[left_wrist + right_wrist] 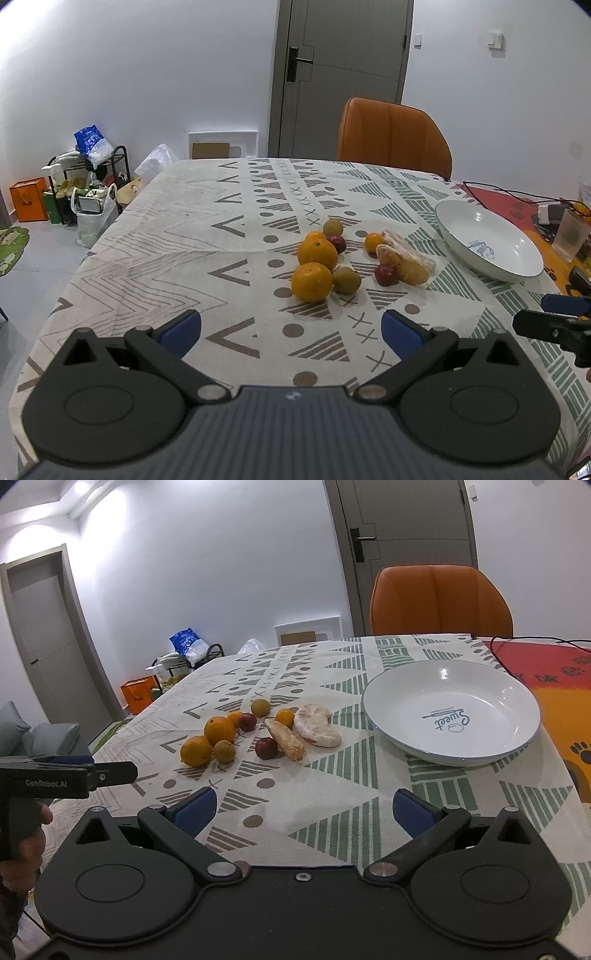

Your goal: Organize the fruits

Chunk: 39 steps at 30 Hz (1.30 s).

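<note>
A cluster of fruit lies on the patterned tablecloth: two oranges [312, 281] [219, 730], small green-brown fruits [346, 280], dark red fruits [386, 274] [266, 748], a small tangerine [373, 242] and peeled citrus pieces [406, 258] [317, 726]. A white plate [458, 236] [384, 716] stands empty to the right of the fruit. My left gripper [291, 328] is open and empty, short of the oranges. My right gripper [302, 808] is open and empty, short of the fruit and plate. Each gripper shows at the edge of the other's view.
An orange chair [393, 136] [441, 600] stands at the table's far side. A red-orange mat [554, 679], a cable and a glass [571, 238] are at the right. Bags and a rack [88, 184] stand on the floor at left.
</note>
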### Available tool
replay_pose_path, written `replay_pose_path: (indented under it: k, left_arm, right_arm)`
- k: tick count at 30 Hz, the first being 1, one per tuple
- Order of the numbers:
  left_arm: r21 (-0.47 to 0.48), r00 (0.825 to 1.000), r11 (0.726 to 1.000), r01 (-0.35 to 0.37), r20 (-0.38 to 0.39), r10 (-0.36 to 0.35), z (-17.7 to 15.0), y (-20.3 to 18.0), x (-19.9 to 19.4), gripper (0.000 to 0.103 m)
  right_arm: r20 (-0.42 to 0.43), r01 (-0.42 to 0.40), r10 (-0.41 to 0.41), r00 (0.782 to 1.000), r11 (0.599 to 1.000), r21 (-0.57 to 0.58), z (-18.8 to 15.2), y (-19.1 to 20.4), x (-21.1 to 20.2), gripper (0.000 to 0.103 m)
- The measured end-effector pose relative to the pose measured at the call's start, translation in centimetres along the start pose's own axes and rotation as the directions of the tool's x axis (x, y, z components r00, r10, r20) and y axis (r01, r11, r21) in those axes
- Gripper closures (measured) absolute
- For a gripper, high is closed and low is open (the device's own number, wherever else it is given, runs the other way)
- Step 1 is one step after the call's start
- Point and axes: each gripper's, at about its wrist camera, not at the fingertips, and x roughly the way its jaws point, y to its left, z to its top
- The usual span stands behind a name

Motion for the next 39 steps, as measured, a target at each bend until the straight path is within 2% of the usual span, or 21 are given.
replay_pose_path:
  k: [33,39]
  left_arm:
    - [-0.008,1.000,1.000,0.003,0.008,-0.003,0.15,0.54,-0.01,0.000]
    - [-0.010,1.000,1.000,-0.008,0.014,0.008,0.26,0.72,0.48,0.000]
  right_arm:
    - [-0.003,0.006,-0.006,1.000,1.000,0.001,0.01,0.02,0.06,0.000]
    - [-0.003,-0.032,0.032,0.999,0.999,0.014,0.04,-0.22,0.45,0.000]
